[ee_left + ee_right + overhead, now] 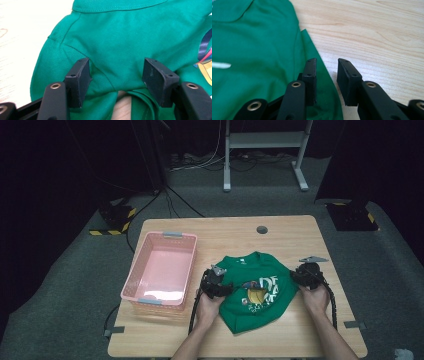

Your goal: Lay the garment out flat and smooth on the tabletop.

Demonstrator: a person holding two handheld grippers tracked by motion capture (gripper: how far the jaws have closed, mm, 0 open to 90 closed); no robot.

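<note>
**One green shirt, one pink basket, two grippers**

Wooden table (280,335) carries one green T-shirt (257,290), crumpled right of centre, and one empty pink basket (161,270) just left of it. Left gripper (116,75) rests on the shirt's left side, jaws spread over the fabric without pinching. Right gripper (325,80) sits at the shirt's right hem, jaws slightly apart astride the edge. Bare wood lies beyond; dark floor surrounds.

The shirt (256,290) lies on the table (280,235) near its front edge. The basket (161,270) stands at the left edge, just beside the shirt.
</note>
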